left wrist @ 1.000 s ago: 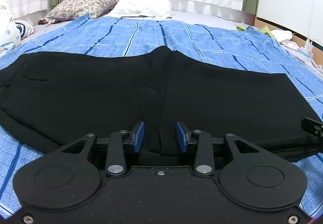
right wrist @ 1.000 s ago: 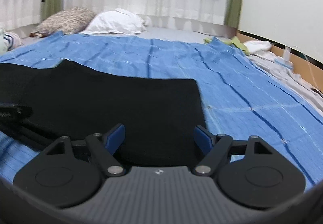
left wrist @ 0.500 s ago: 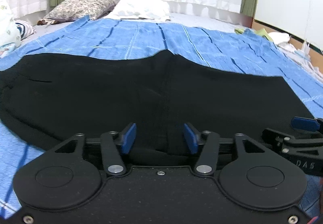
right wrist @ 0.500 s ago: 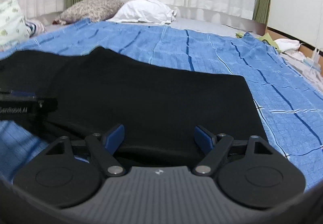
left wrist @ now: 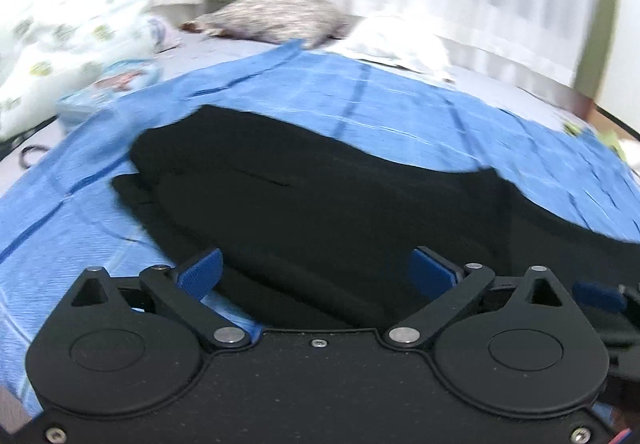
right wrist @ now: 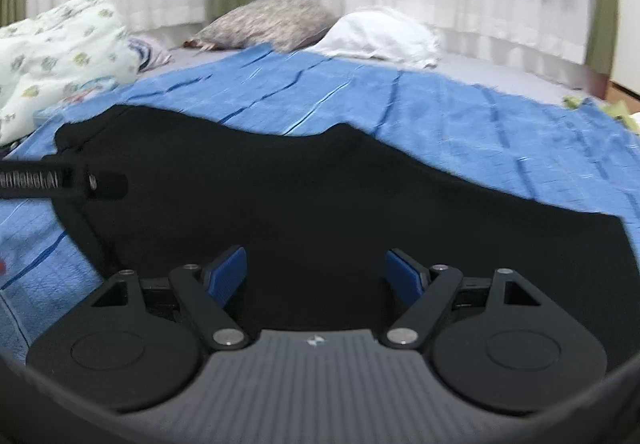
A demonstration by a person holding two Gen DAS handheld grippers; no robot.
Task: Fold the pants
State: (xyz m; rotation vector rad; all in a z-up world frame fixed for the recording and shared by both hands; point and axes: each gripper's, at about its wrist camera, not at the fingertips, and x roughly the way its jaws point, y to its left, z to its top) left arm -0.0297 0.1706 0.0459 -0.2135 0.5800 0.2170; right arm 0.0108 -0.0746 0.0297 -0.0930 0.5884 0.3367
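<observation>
- While the black pants [left wrist: 320, 212] lie spread on the blue checked blanket [left wrist: 400, 104] across the middle of the frame, the left hand-held gripper [left wrist: 316, 274] sits low at the bottom centre, its blue-padded jaws wide apart and holding nothing.
- Its left pad is over the near edge of the pants where blanket shows; the right pad is over black cloth.
- From the right wrist view, the right hand-held gripper [right wrist: 316, 276] is likewise spread open and empty, with the pants [right wrist: 320, 204] directly ahead of and between its pads.
- At upper centre lie a patterned pillow [right wrist: 268, 22] and a white pillow [right wrist: 380, 36].
</observation>
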